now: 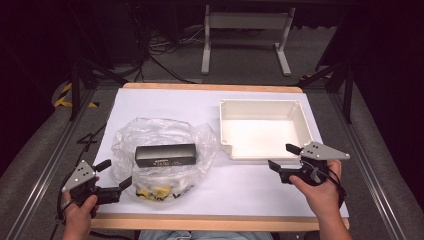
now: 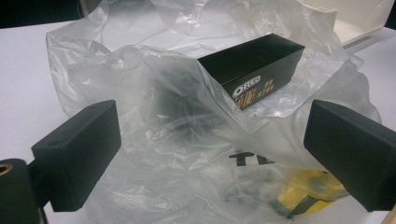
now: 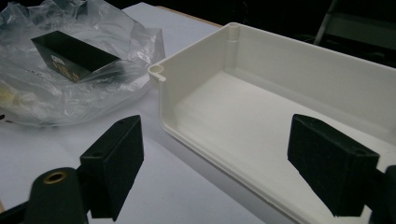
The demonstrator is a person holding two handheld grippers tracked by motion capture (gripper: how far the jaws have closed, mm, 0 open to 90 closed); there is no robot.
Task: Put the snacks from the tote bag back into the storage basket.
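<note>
Thin clear plastic bag (image 1: 162, 155) lies on the counter (image 1: 240, 192) with the black box (image 1: 165, 155) inside; nothing is gripped yet. Your left gripper (image 1: 114, 178) is wide open beside the bag, your right gripper (image 1: 286, 160) wide open before the empty white tray (image 1: 264, 129). Probably next, pinch the bag to free the box

Left gripper (image 1: 114, 173): black body, two blocky matte-black jaws, grey three-cornered top plate with small holes, brass-ringed screw hole at the jaw base. Right gripper (image 1: 284, 157): same build, black cable trailing. Forearms bare of sleeves.
</note>
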